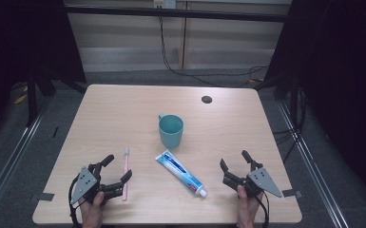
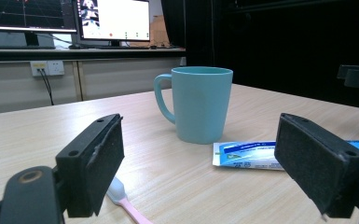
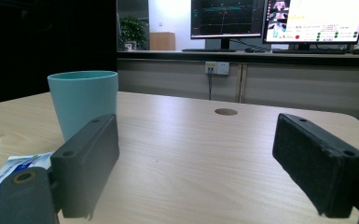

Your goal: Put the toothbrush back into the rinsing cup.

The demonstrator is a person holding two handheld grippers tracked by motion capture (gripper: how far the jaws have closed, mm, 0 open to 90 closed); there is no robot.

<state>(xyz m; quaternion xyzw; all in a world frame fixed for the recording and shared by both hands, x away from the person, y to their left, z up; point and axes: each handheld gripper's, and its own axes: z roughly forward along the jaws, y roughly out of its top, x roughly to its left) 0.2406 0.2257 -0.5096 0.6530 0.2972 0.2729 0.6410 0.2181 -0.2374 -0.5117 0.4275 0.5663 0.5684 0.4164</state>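
Here, lower left of the high view, the left gripper (image 1: 113, 169) gapes wide and empty beside the slim pink plastic toothbrush (image 1: 125, 173); lower right, the right gripper (image 1: 234, 159) gapes wide, holding nothing

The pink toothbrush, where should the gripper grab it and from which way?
Probably the handle's middle, coming straight down. The toothbrush lies flat on the table, thin and long, bristles pointing away. The left gripper, jaws open, sits right beside it.

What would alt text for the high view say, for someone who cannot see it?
A wooden table holds a teal cup, a toothpaste tube and a pink toothbrush. At its near edge, two hands each hold an open hand-held gripper, left and right.
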